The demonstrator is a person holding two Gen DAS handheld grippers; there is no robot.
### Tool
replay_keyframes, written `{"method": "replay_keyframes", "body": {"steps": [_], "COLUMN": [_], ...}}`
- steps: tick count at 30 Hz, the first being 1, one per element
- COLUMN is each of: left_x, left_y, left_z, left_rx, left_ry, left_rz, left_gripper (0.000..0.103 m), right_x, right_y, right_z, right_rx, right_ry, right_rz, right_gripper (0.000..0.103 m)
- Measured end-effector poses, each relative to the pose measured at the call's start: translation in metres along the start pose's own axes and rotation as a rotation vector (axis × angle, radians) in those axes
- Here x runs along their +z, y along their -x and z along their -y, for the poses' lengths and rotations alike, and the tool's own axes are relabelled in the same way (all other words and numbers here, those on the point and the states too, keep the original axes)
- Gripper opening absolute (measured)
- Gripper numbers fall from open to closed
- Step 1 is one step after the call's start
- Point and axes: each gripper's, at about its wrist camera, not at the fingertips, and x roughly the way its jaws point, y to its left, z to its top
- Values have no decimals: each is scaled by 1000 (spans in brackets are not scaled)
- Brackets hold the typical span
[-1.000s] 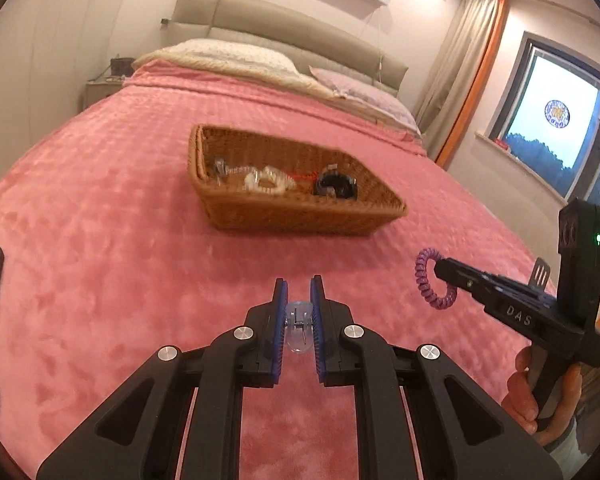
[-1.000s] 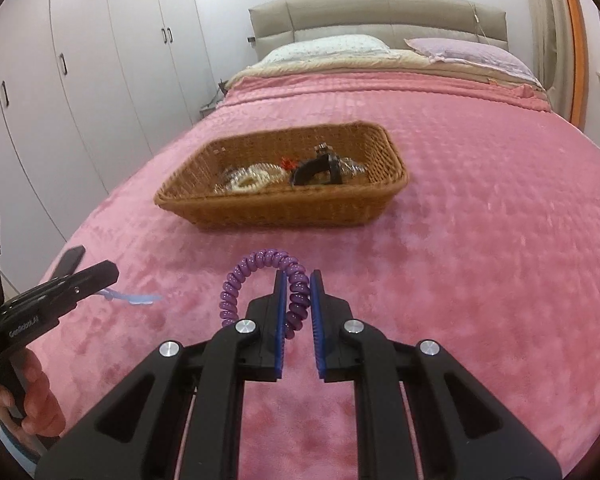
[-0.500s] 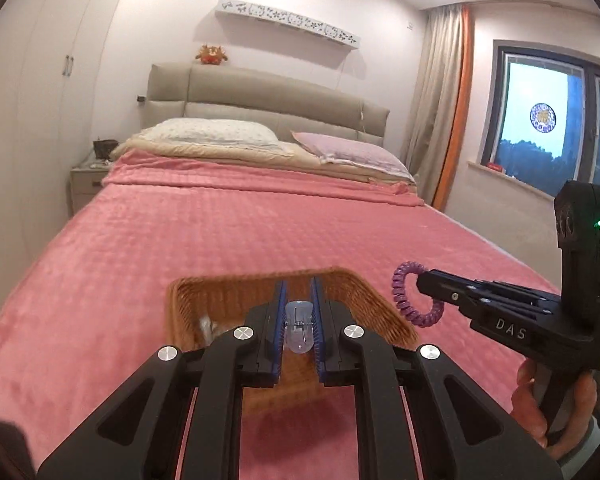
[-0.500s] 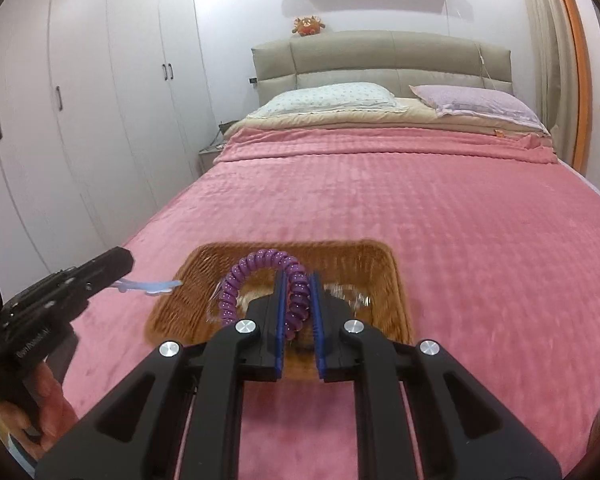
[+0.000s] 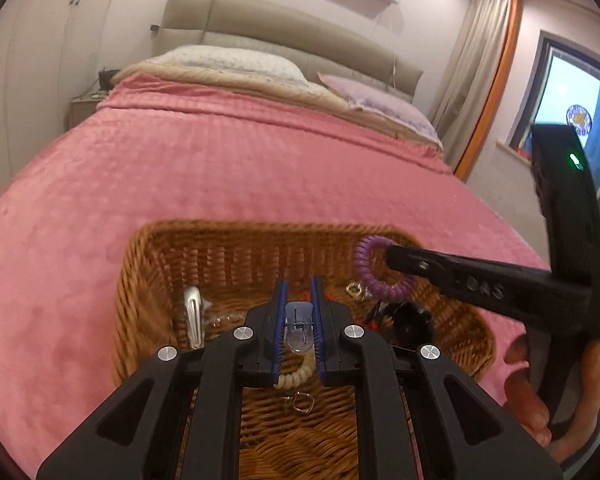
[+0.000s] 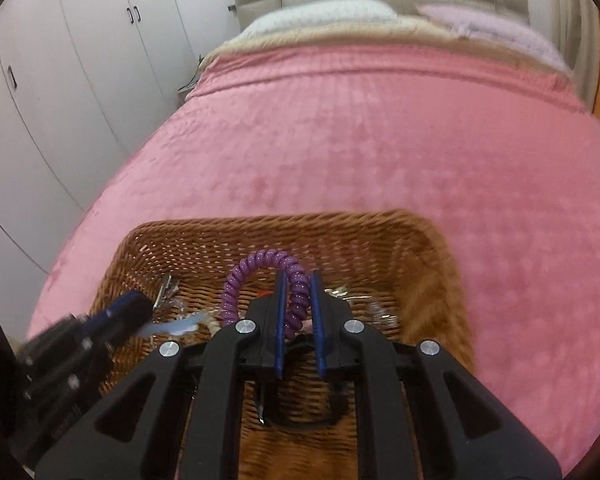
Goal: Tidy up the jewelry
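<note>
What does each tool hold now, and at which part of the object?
The left tool grips a clear hair clip across its sides. The right tool pinches one side of a purple spiral hair tie; the rest of the loop stands free.

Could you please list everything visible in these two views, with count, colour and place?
wicker basket: one, brown, on the bed
blanket: one, pink, covering the bed
pillows: two, pale, at the headboard
wardrobe: one, white, beside the bed
coil bracelet: one, purple, in the right tool
clear clip: one, transparent, in the left tool
silver clip: one, inside the basket
left tool: one, black, over the basket
right tool: one, black, over the basket
hand: one, holding the right tool
</note>
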Motion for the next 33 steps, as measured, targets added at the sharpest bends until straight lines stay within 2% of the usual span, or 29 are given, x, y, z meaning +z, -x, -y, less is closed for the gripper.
{"method": "replay_keyframes", "body": {"steps": [5, 6, 7, 8, 9, 10, 13, 14, 15, 17, 21, 23, 26, 30, 33], "left_x": [-4, -5, -5, -5, -5, -3, 0, 0, -2, -7, -22, -35, -58, -86, -109], "left_y": [-7, -5, -2, 3, 10, 15, 46, 54, 71, 96, 147, 171, 199, 218, 219], "left_z": [1, 0, 0, -1, -2, -3, 1, 4, 7, 15, 32, 40, 46, 53, 60], "left_rx": [12, 5, 2, 5, 6, 3, -25, -26, -18, -10, 22, 39, 17, 113, 220], "left_ry": [-6, -1, 3, 10, 17, 22, 31, 29, 22, 8, -16, -28, -40, -57, -103], "left_rz": [-30, -28, -25, -14, 4, 15, 67, 82, 110, 154, 224, 268, 342, 388, 435], "left_gripper": [11, 15, 28, 37, 52, 60, 61, 63, 67, 76, 84, 88, 92, 94, 94], "right_x": [-1, -1, -1, -2, -3, -6, -12, -17, -20, -31, -64, -86, -118, -156, -176], "right_y": [-10, -10, -11, -8, -2, 5, 33, 46, 56, 82, 139, 162, 184, 197, 198], "right_z": [6, 7, 9, 10, 11, 11, 8, 6, 5, 0, -16, -25, -36, -44, -46], "right_rx": [-24, -17, -5, -1, -6, -8, 14, 19, 20, 23, 33, 16, -13, -45, -70], "right_ry": [-25, -31, -38, -38, -36, -33, -21, -16, -13, -4, 29, 51, 76, 92, 111], "right_rz": [-23, -29, -30, -28, -17, -3, 43, 65, 83, 135, 256, 309, 375, 452, 500], "right_gripper": [11, 11, 14, 22, 27, 29, 34, 39, 49, 56, 56, 61, 64, 64, 64]}}
